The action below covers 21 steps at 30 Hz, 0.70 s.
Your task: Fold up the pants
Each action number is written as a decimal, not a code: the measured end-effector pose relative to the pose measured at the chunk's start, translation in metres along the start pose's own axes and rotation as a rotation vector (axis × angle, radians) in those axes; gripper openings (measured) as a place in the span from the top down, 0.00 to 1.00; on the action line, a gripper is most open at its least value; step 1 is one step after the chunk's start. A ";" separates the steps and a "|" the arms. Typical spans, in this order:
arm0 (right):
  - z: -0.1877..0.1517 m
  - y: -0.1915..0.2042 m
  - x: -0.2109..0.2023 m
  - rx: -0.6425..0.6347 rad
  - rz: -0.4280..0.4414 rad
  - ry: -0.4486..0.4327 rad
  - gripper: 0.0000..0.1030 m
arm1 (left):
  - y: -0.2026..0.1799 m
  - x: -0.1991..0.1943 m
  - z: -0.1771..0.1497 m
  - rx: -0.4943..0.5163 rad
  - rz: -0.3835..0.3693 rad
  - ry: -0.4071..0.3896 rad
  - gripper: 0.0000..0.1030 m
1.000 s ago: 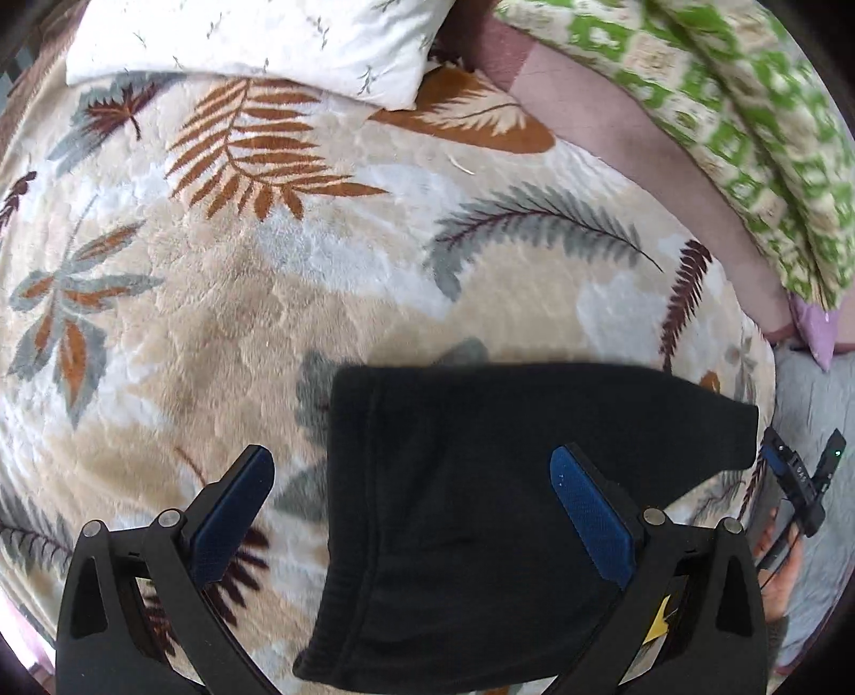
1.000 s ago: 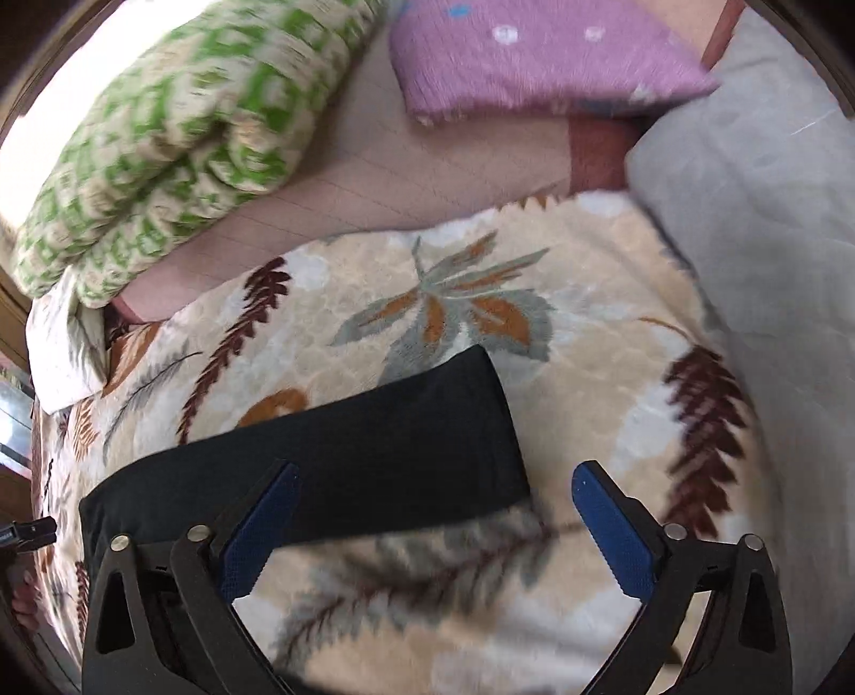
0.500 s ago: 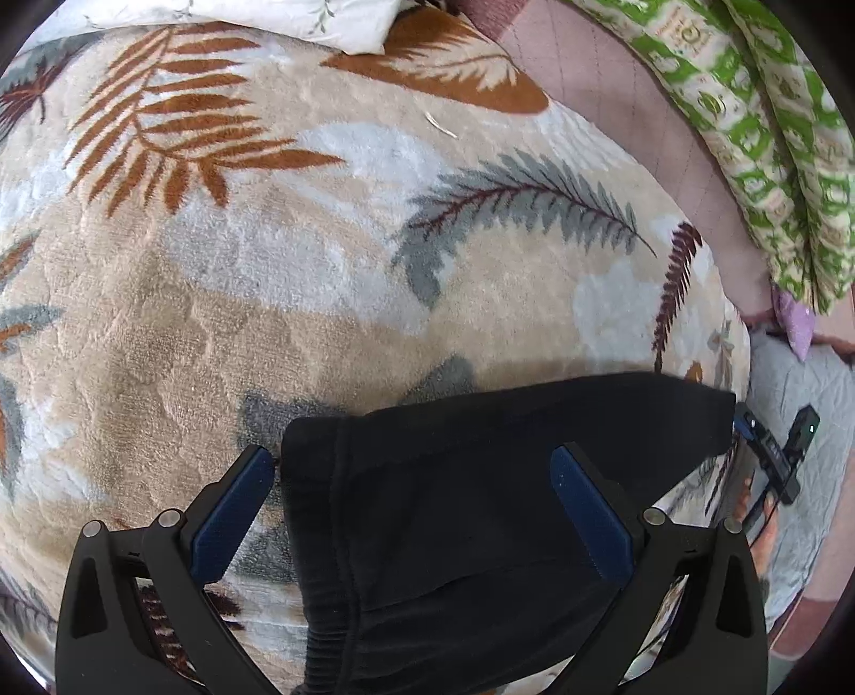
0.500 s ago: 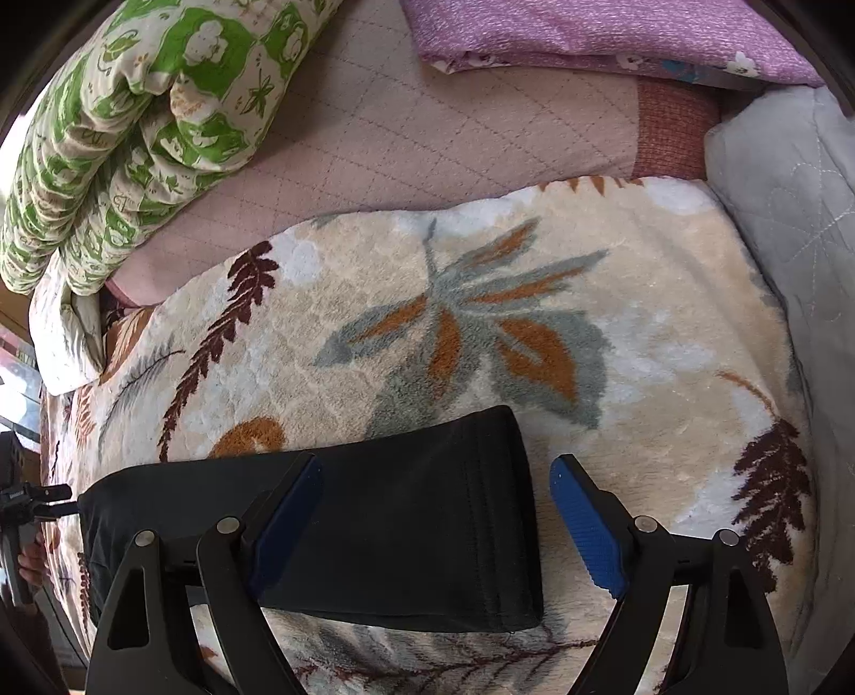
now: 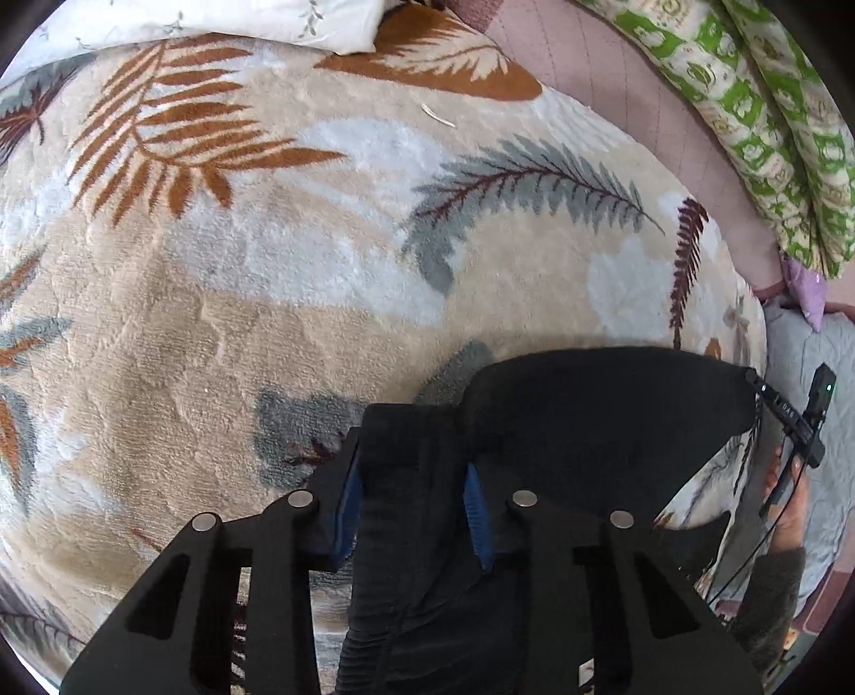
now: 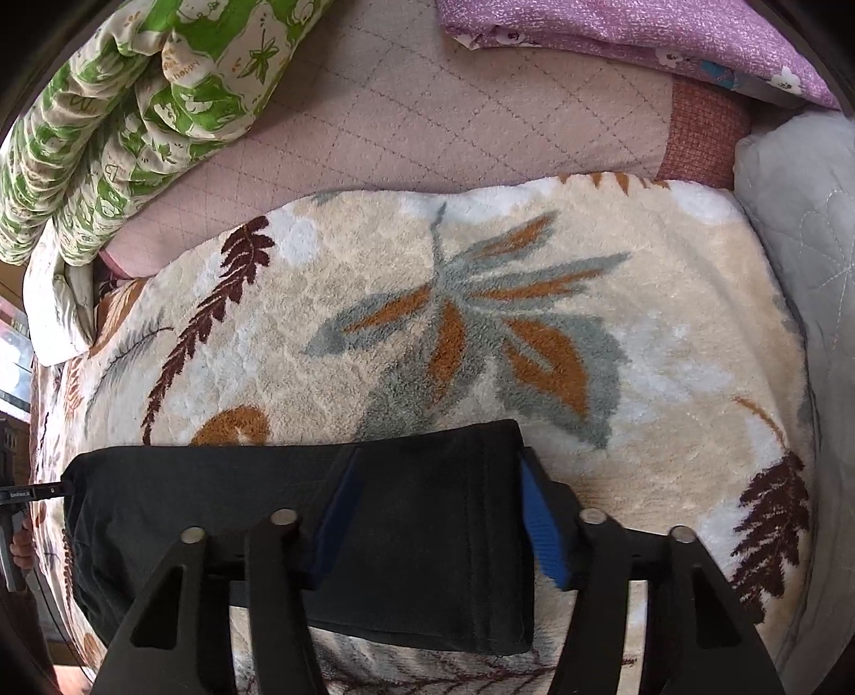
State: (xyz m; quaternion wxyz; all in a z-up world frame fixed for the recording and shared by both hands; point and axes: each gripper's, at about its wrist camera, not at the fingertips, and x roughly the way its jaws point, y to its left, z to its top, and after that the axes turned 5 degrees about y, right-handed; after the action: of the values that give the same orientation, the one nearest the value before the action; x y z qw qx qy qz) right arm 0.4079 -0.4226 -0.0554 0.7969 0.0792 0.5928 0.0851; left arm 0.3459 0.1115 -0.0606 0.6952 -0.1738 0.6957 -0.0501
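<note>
The black pants [image 5: 588,417] lie folded lengthwise on a beige leaf-patterned blanket [image 5: 267,267]. My left gripper [image 5: 411,502] is shut on the ribbed waistband end, which bunches between its blue pads. My right gripper [image 6: 438,513] straddles the cuff end of the pants [image 6: 427,524], its blue pads pressed against both edges of the leg. The pants stretch left from there toward the other gripper [image 6: 21,494]. The right gripper also shows at the right edge of the left wrist view [image 5: 791,422].
A green-and-white quilt [image 6: 133,101] lies rolled at the back. A purple blanket [image 6: 641,48] and a grey quilted pad [image 6: 801,240] lie at the right. A white pillow [image 5: 214,21] lies at the far edge. The pink mattress cover [image 6: 427,117] shows beyond the blanket.
Both grippers dropped onto the pants and closed: the left on the waistband, the right around the cuff end. The waistband fabric has bunched up between the left pads.
</note>
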 end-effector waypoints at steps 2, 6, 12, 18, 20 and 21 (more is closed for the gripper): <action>0.001 -0.002 0.000 0.011 -0.014 0.004 0.83 | -0.001 -0.001 0.000 -0.008 0.012 -0.013 0.72; -0.002 -0.004 -0.006 -0.013 -0.027 0.006 0.91 | -0.004 -0.006 -0.005 -0.002 0.048 -0.044 0.74; -0.008 0.001 -0.037 -0.050 -0.022 -0.082 0.93 | -0.016 -0.026 -0.022 0.013 0.106 -0.140 0.75; -0.033 0.014 -0.070 -0.116 -0.080 -0.139 0.93 | -0.028 -0.054 -0.051 0.026 0.157 -0.257 0.76; -0.043 0.017 -0.082 -0.115 -0.083 -0.169 0.93 | -0.026 -0.065 -0.064 0.022 0.160 -0.294 0.76; -0.049 0.017 -0.087 -0.113 -0.084 -0.183 0.93 | -0.026 -0.069 -0.070 0.023 0.163 -0.312 0.76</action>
State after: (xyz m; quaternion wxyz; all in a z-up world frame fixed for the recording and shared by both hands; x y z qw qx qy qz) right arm 0.3358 -0.4245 0.0158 0.8536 0.0167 0.5148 0.0775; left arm 0.2793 0.0966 0.0151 0.7985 -0.1143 0.5905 0.0261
